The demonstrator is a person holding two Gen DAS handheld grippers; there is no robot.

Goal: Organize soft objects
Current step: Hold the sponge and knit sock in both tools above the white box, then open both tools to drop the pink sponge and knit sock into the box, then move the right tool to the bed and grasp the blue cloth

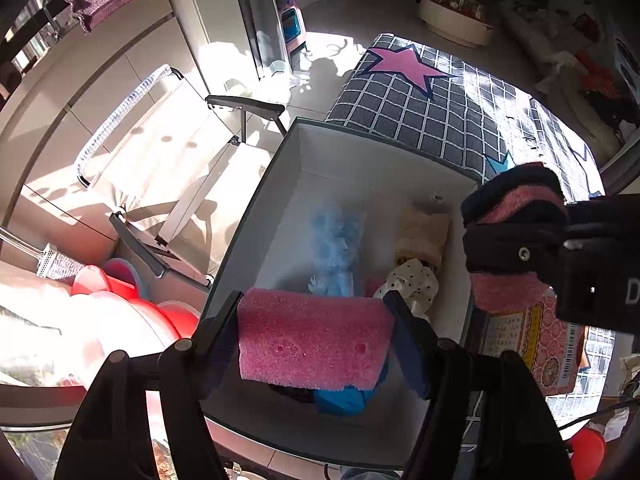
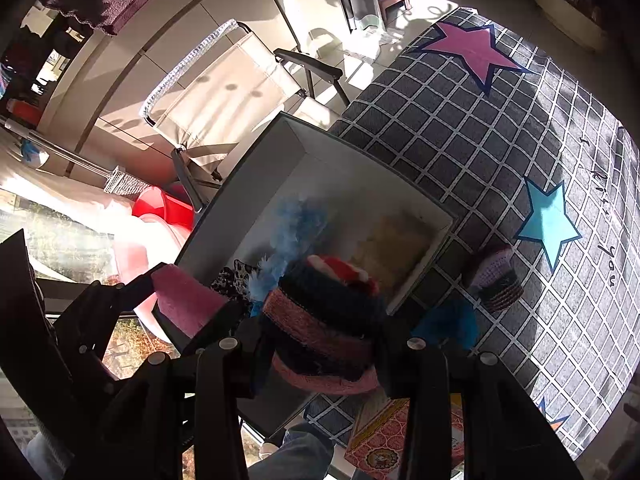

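Above the white box (image 1: 360, 152), per left wrist view: left gripper (image 1: 316, 336) clamped on one pink sponge (image 1: 312, 340), both fingers pressed to its ends. Inside the box, counted: one blue fluffy toy (image 1: 336, 240), one beige cloth item (image 1: 424, 232), one polka-dot cloth (image 1: 412, 280). Right gripper (image 1: 516, 240) at frame right.

Per right wrist view: right gripper clamped on one dark knitted bundle with pink bands (image 2: 324, 320), over the box's near corner. One purple knitted item (image 2: 496, 276) lying apart on the checked rug (image 2: 480, 140).
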